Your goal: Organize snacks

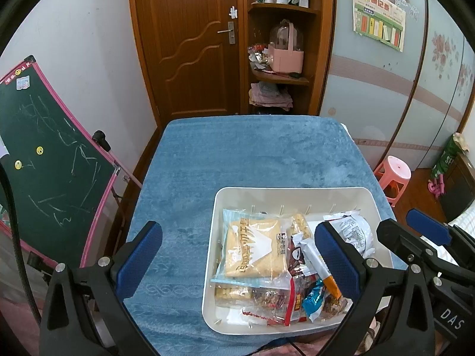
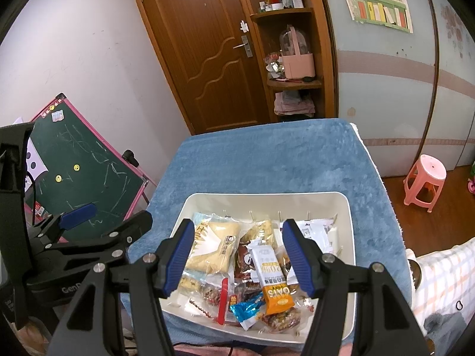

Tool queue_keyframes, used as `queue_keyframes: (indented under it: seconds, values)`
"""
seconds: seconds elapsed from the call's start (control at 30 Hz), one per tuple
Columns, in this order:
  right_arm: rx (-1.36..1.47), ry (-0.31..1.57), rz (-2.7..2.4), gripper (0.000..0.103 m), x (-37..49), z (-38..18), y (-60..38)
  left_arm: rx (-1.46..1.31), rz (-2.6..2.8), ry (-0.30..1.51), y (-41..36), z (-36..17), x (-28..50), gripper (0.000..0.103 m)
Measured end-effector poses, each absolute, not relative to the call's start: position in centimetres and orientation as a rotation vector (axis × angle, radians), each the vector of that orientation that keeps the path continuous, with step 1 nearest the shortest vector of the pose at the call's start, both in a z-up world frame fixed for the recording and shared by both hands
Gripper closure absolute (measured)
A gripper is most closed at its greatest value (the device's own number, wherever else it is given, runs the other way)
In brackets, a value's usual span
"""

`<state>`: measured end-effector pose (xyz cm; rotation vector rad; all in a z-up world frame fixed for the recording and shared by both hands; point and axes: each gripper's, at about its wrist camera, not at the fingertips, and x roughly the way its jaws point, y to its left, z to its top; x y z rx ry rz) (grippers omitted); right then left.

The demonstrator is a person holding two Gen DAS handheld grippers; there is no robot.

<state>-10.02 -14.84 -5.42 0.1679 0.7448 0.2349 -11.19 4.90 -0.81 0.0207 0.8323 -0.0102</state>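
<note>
Most of the blue-towelled table [image 1: 237, 154] lies bare beyond the white bin [image 1: 297, 195] (near its front right edge), packed with snack packets [image 2: 267, 273]. Both grippers, left [image 1: 237, 255] and right [image 2: 237, 255], hover spread, empty.

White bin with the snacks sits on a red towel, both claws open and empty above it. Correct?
Not quite: the towel is blue, not red, as the left wrist view shows. The rest holds: the white bin holds the snacks, and the left claw and right claw are open and empty above it.
</note>
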Motion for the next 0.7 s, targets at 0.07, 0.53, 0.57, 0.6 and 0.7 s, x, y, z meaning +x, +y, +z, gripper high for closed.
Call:
queue_keyframes:
  seconds: [0.07,0.53,0.57,0.6,0.7]
  values:
    - [0.172,0.747,0.235,0.041,-10.14,-5.58,-14.81,0.021,-0.010,0.833,4.86,-0.94,-11.28,0.001]
    - [0.176,0.749,0.236,0.041,-10.16,-5.55,-15.00,0.022,-0.009,0.836,4.82,-1.04,-11.40,0.001]
    - [0.177,0.750,0.237,0.041,-10.27,-5.64,-14.94,0.021,-0.009,0.836,4.81,-0.97,-11.36,0.001]
    - [0.178,0.750,0.238,0.041,-10.25,-5.62,-14.97,0.021,-0.010,0.836,4.79,-0.91,-11.30,0.001]
    - [0.184,0.754,0.238,0.041,-10.43,-5.67,-14.84,0.024,-0.011,0.837,4.75,-1.04,-11.42,0.001]
